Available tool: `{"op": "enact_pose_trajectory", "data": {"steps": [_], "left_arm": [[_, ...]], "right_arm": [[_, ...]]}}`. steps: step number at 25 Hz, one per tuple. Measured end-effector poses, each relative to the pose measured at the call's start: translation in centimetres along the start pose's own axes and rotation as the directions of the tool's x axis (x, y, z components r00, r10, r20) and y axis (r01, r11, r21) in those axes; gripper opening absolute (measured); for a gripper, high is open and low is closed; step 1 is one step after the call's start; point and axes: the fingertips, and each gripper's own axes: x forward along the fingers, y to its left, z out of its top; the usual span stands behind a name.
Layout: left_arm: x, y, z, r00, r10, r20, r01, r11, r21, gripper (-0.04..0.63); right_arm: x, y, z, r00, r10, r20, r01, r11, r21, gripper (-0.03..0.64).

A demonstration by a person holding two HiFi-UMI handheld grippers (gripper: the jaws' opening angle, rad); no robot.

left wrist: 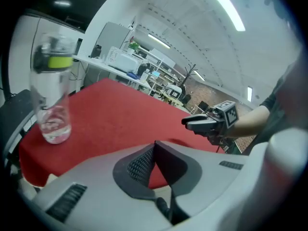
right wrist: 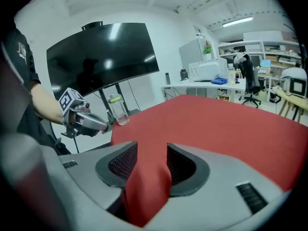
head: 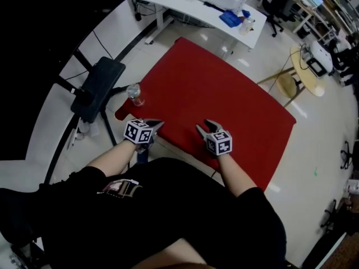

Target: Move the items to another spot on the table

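Left tongs [head: 152, 126] pressed together, empty; right tongs [head: 203, 129] half spread above red cloth-covered table [head: 224, 88]. Clear green-banded plastic bottle [head: 134, 94] stands at near-left corner. It looks light, with little water; a stray brush could topple it overboard.

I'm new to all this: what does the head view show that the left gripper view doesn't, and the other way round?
Only the head view: the person's black-clothed torso, a white desk beyond the table, a round wooden stool, and the whole outline of the red tablecloth.
Only the left gripper view: the left gripper seen close up, its jaw tips together, the ceiling light strip, and the yellow-green band on the bottle.
Both: the red tablecloth, the clear bottle at its corner, and the right gripper.
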Motion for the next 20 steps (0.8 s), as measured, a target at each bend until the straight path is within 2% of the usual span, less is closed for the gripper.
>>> {"op": "enact_pose_trajectory", "data": {"steps": [3, 5, 7, 10, 14, 17, 20], "left_arm": [[5.3, -8.1, 1.3, 0.998, -0.043, 0.034, 0.042, 0.999, 0.025, -0.008], [8.5, -13.7, 2.5, 0.996, -0.085, 0.04, 0.082, 0.994, 0.077, -0.008], [11.0, -19.6, 3.5, 0.987, -0.157, 0.04, 0.151, 0.98, 0.128, -0.008], [12.7, -28.2, 5.0, 0.955, -0.294, 0.022, 0.284, 0.938, 0.201, -0.008], [10.4, -36.7, 8.5, 0.898, -0.439, 0.023, 0.411, 0.859, 0.306, -0.008], [6.7, -40.1, 10.5, 0.867, -0.497, 0.04, 0.446, 0.81, 0.381, -0.008], [3.8, -41.3, 12.1, 0.855, -0.511, 0.082, 0.434, 0.794, 0.425, -0.008]], "right_arm": [[-7.8, -2.0, -2.1, 1.0, 0.008, 0.018, -0.008, 1.0, 0.009, 0.158], [-12.4, -2.7, -3.2, 0.999, 0.019, 0.034, -0.02, 1.0, 0.013, 0.156], [-16.7, -3.0, -4.2, 0.998, 0.024, 0.06, -0.026, 0.999, 0.023, 0.146], [-23.1, -2.6, -4.6, 0.993, 0.006, 0.122, -0.014, 0.998, 0.066, 0.127], [-30.5, -0.9, -2.9, 0.97, -0.052, 0.238, 0.018, 0.989, 0.145, 0.103], [-34.3, 1.3, -0.4, 0.93, -0.094, 0.355, 0.032, 0.984, 0.177, 0.098], [-36.0, 2.5, 1.8, 0.902, -0.141, 0.408, 0.088, 0.985, 0.146, 0.092]]}}
